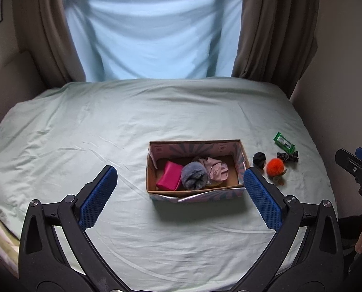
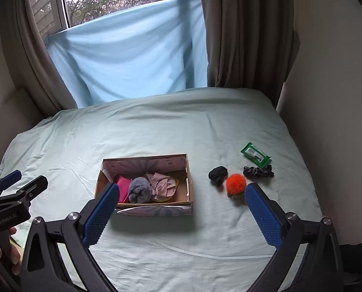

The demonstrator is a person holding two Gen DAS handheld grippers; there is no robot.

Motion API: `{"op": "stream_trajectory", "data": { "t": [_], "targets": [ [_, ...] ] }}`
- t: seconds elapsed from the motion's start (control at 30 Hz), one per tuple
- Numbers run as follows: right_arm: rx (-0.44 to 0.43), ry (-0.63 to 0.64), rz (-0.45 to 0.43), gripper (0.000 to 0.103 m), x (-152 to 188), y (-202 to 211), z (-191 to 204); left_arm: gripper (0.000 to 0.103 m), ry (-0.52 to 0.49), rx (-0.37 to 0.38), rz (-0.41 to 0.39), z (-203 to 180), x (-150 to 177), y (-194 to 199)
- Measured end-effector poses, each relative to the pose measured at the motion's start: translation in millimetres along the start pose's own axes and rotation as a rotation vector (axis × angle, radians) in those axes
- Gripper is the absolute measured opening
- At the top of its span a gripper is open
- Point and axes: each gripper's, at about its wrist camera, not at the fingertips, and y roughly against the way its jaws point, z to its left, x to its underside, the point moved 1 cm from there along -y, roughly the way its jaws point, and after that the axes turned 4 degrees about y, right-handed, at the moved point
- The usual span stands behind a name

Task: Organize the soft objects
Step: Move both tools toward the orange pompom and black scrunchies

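Nearest, both tongs stand spread wide and carry nothing: left tongs (image 1: 181,189) before the box, right tongs (image 2: 182,202) between the box and the loose items.

The cardboard box (image 2: 190,185) rests on the bed (image 2: 156,131) and holds a pink pouch (image 2: 123,188), a grey plush roll (image 2: 139,189) and a pale pink cloth (image 2: 162,183).

To its right lie an orange pompom (image 2: 235,182) and, just beside it, a black bundle (image 2: 218,171). Judged light, compressible and non-fragile; the pompom's fur may slip, so grip across its middle.

Farther back lie a dark scrunchie (image 2: 258,171), limp and best pinched at a fold, and a green packet (image 2: 255,154), seemingly flat and crinkly.
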Motion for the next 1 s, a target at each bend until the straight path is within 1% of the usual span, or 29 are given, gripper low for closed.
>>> {"op": "stream_trajectory", "data": {
  "t": [0.13,0.23,0.33,0.47,0.63,0.73,0.87,0.93,1.0],
  "targets": [
    [-0.006,-0.027,-0.057,0.102,2.9,24.2,-26.0,0.103,0.039,-0.011,-0.035,-26.5,4.4,16.0],
    [0.007,-0.013,-0.099,0.102,4.1,39.7,-44.5,0.103,0.037,0.015,-0.058,-53.8,6.5,22.1],
    [0.014,0.0,-0.132,0.102,2.6,49.7,-65.9,0.103,0.023,0.011,-0.067,-82.6,7.0,20.4],
    [0.018,-0.027,-0.15,0.102,-0.2,49.5,-105.9,0.103,0.018,0.036,-0.063,-125.9,7.7,9.0],
    [0.021,-0.036,-0.153,0.102,-3.7,34.3,-157.6,0.103,-0.013,0.065,-0.03,-186.9,15.6,-24.5],
    [0.018,-0.028,-0.148,0.102,-4.9,18.7,-189.1,0.103,-0.011,0.084,-0.014,-220.6,23.7,-49.6],
    [-0.004,0.0,-0.121,0.102,-4.5,-19.4,-227.0,0.103,0.011,0.086,0.027,-262.6,36.3,-95.2],
    [-0.023,0.023,-0.102,0.102,-3.7,-42.6,-243.7,0.103,0.001,0.082,0.046,-281.3,43.6,-120.4],
    [-0.059,0.051,-0.093,0.102,-3.1,-66.7,-257.6,0.103,-0.027,0.063,0.071,-301.1,52.3,-149.9]
  ]
}}
